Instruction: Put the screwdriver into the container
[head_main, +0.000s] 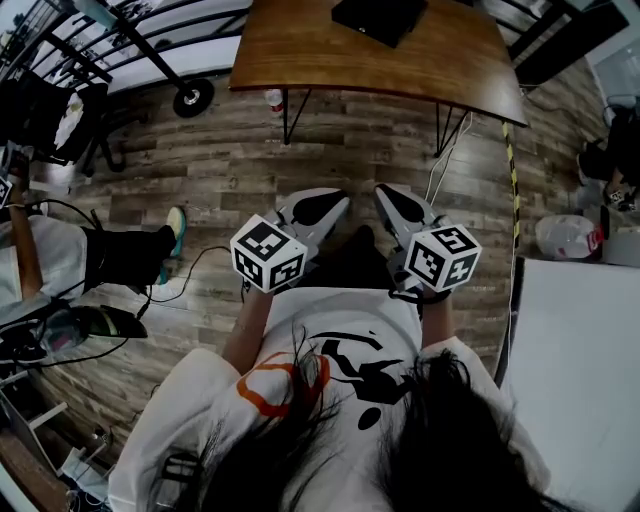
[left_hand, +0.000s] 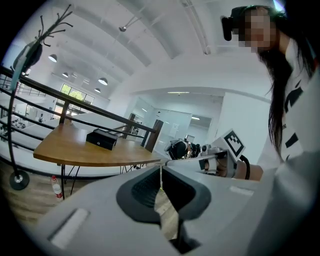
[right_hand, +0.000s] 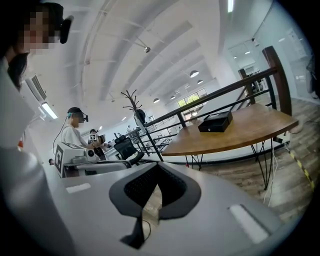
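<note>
1. You hold the left gripper (left_hand: 161, 168) and the right gripper (right_hand: 157, 168) side by side, close to your chest. Both point at the wooden desk (head_main: 400, 70), which is well away across the floor (head_main: 250, 170).
2. The jaws of both grippers are together at the tips, with nothing in them. I think you hold them this way because you have nothing to carry.
3. A black box (head_main: 378, 18) sits on the far part of the desk. It may be the container. You cannot see inside it from here.
4. No view shows the screwdriver. It may be inside the box, or somewhere out of sight.
</note>
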